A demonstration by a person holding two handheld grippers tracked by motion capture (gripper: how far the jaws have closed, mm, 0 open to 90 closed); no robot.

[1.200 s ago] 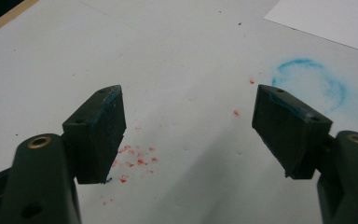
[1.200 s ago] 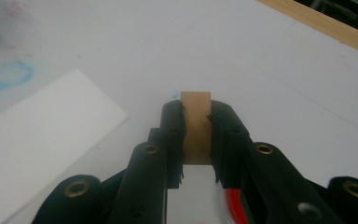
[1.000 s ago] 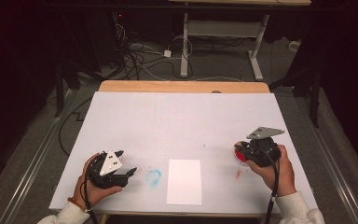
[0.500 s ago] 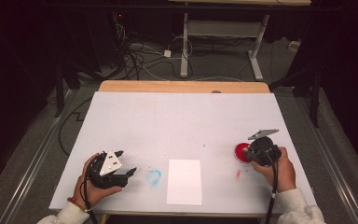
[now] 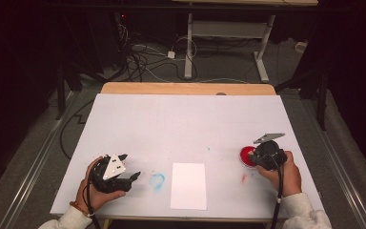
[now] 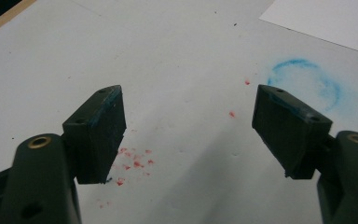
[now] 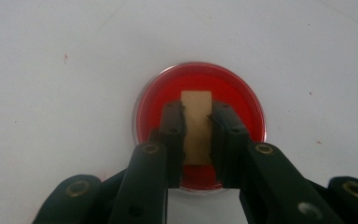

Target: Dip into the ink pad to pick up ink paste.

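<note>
Near the right edge of the white surface (image 5: 186, 124), the right gripper (image 7: 197, 123) is clamping a tan wooden block (image 7: 196, 123), its long axis running straight out between the jaws, pressed onto a round red ink pad (image 7: 198, 126). The white paper (image 5: 188, 185) is lying toward the front edge, leftward. The left gripper (image 6: 189, 126), jaws spread and empty, is resting near the front-left corner.

A tan block (image 7: 196, 126) is clasped between black fingers (image 7: 172, 135) over a round dish (image 7: 242, 100) filled with bright red; the desk (image 5: 181, 124) is covered in white, edged with pale wood; a faint blue ring (image 5: 157, 181) and small red flecks (image 6: 133, 161) are marked on it; a white sheet (image 5: 188, 186) is unpatterned.
</note>
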